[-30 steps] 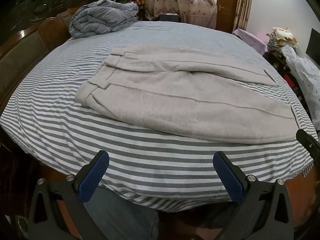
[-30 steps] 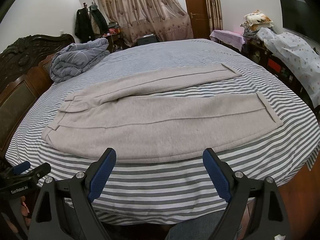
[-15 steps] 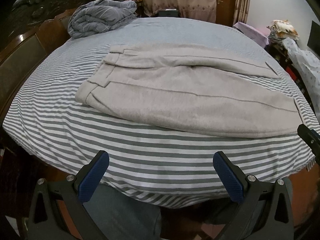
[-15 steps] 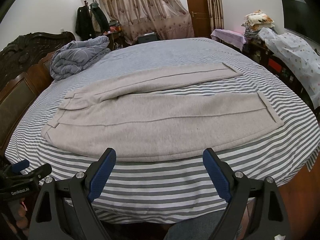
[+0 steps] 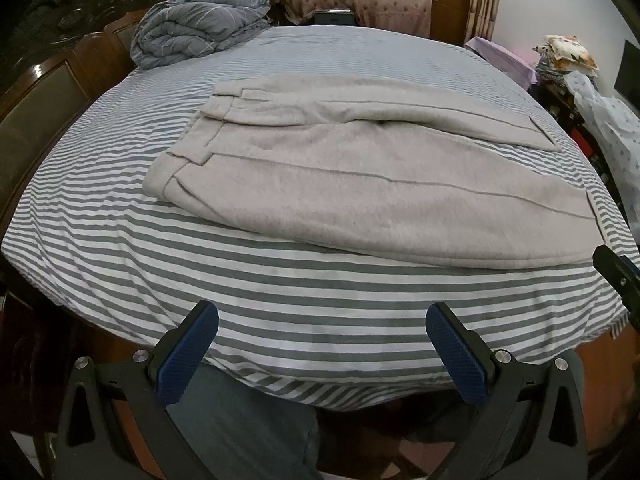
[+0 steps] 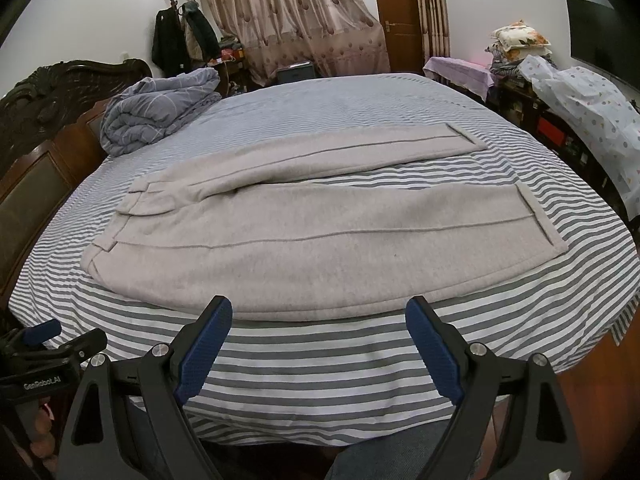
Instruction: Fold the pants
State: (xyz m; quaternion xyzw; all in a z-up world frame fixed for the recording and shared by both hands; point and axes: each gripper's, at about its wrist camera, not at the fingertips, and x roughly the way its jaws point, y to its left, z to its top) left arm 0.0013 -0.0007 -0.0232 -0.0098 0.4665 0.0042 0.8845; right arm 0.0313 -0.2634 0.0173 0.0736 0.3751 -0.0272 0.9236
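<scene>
Just beyond right hand-held gripper: pants.

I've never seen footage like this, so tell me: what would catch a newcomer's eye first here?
Probably the light grey pants, spread flat with both legs apart across the middle of the striped bed. Next, the two open grippers with blue pads at the near edge, the left gripper and right gripper, neither touching the cloth. A rolled blue-grey duvet sits by the dark wooden headboard.
</scene>
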